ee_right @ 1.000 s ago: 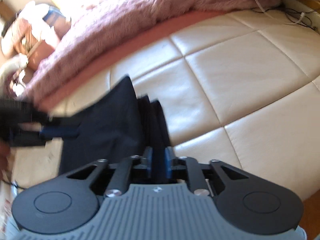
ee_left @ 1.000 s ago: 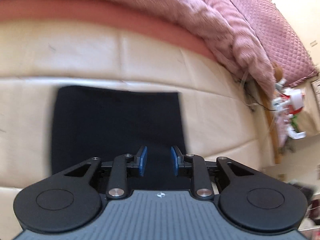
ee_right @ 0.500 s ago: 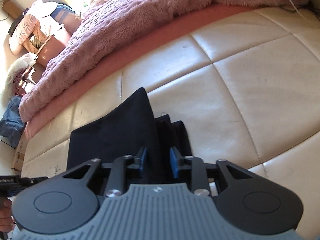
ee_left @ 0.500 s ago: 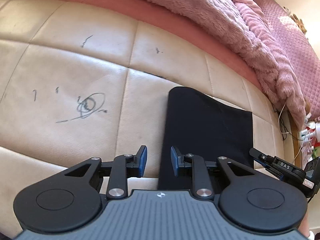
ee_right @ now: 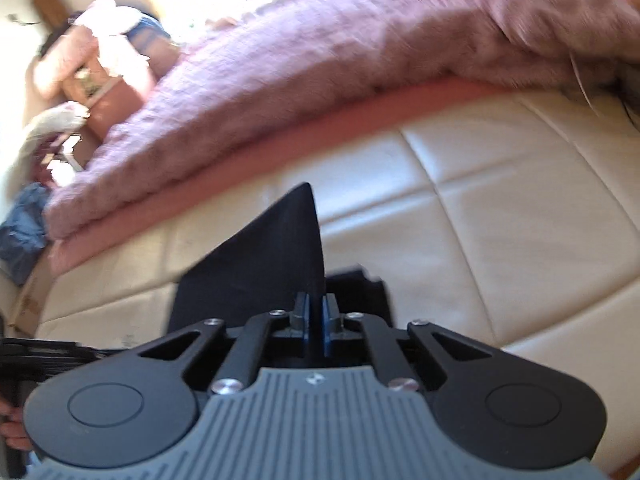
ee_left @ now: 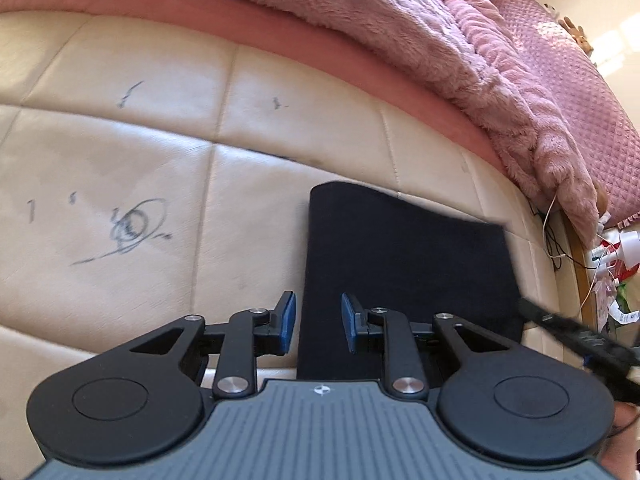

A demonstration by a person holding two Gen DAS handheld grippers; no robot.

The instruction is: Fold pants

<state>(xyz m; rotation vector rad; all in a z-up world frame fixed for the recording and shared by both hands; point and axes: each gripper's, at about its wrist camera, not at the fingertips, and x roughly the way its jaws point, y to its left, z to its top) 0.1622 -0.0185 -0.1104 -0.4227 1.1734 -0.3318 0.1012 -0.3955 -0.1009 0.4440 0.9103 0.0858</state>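
Note:
The folded black pants (ee_left: 408, 272) lie flat on a cream quilted mattress (ee_left: 120, 160). My left gripper (ee_left: 318, 322) hangs over their near left edge. Its jaws are closing with the fabric's edge between the blue pads (ee_left: 289, 320), which do not press on it. From the right, my right gripper (ee_left: 528, 306) reaches in at the near right corner. In the right wrist view, the right gripper (ee_right: 316, 328) is shut on the pants (ee_right: 264, 264), and the pinched layer rises to a peak (ee_right: 305, 200).
A fluffy pink blanket (ee_left: 400, 20) is heaped along the far side, over a pink sheet (ee_left: 280, 48). Pen scribbles (ee_left: 136, 224) mark the mattress on the left. Cables and clutter (ee_left: 616, 256) lie past the right end. A hand (ee_right: 12, 432) shows at the left edge.
The right gripper's jaws closed on the pants' edge and lifted it into a peak. The left gripper swung from over the pants' middle to their left edge.

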